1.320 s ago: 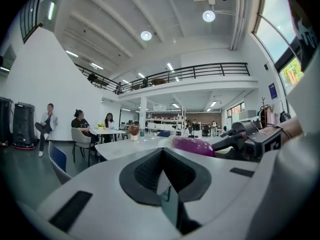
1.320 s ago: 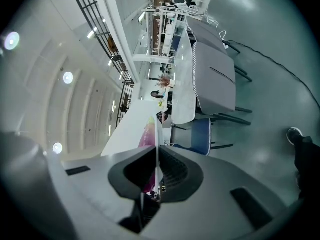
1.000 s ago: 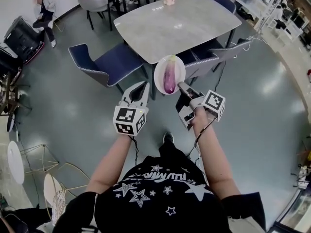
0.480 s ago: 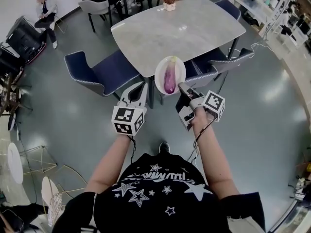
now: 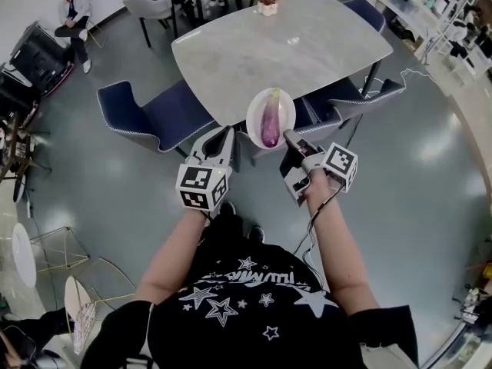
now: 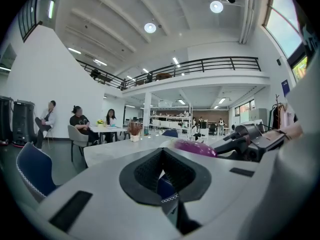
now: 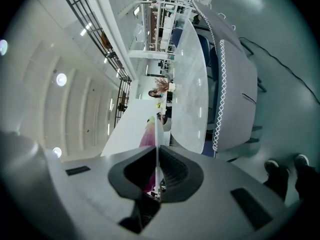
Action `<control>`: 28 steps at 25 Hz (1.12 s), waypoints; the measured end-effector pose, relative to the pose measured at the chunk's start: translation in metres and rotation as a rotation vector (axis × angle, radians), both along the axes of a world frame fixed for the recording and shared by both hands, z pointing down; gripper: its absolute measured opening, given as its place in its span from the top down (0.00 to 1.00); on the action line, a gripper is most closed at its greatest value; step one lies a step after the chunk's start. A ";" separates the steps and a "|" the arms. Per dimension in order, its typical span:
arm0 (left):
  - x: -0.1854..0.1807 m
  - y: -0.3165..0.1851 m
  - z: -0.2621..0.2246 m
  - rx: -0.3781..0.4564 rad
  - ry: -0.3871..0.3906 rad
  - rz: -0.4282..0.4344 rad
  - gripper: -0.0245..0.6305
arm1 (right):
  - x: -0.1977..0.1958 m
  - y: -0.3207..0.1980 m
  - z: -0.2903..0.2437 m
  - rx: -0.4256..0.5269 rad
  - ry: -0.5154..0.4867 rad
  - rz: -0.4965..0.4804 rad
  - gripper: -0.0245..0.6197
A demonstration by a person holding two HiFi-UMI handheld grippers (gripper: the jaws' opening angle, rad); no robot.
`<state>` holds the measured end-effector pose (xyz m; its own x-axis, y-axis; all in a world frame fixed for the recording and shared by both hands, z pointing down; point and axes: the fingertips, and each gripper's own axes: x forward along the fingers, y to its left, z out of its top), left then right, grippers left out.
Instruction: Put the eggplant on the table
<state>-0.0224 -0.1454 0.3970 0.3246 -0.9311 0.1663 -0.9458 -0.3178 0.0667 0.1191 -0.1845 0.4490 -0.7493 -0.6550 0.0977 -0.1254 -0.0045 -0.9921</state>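
My left gripper (image 5: 221, 137) hangs short of the table (image 5: 284, 44), jaws together on nothing. Through the slit behind its pads I make out only a sliver of blue chair (image 6: 165, 188). The eggplant (image 5: 270, 121) lies lengthwise on a white plate (image 5: 284, 103) held in the air, covering part of the table's near edge from above. My right gripper (image 5: 288, 138) is clamped on the plate's near rim. Its own view shows the plate edge-on, with most of the eggplant hidden behind it.
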 end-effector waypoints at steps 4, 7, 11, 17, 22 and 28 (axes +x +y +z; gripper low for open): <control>0.000 -0.018 0.006 -0.003 -0.003 0.017 0.95 | 0.002 -0.015 0.005 -0.002 -0.007 0.019 0.93; 0.001 -0.036 0.009 -0.005 0.001 0.033 0.95 | 0.004 -0.030 0.008 0.001 0.002 0.033 0.93; -0.001 -0.069 0.014 -0.005 0.010 0.058 0.95 | 0.001 -0.058 0.011 0.001 0.013 0.050 0.93; -0.013 -0.132 0.020 -0.016 0.027 0.086 0.95 | -0.007 -0.116 0.013 -0.003 0.035 0.076 0.93; -0.025 -0.194 0.020 -0.022 0.032 0.113 0.95 | -0.015 -0.169 0.013 -0.014 0.048 0.106 0.93; -0.048 -0.264 0.026 -0.035 0.043 0.132 0.95 | -0.036 -0.233 0.021 -0.028 0.079 0.120 0.93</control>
<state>-0.0700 -0.4097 0.4232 0.4512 -0.8739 0.1811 -0.8921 -0.4359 0.1191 0.0828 -0.4177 0.4701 -0.6554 -0.7353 0.1727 -0.1996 -0.0519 -0.9785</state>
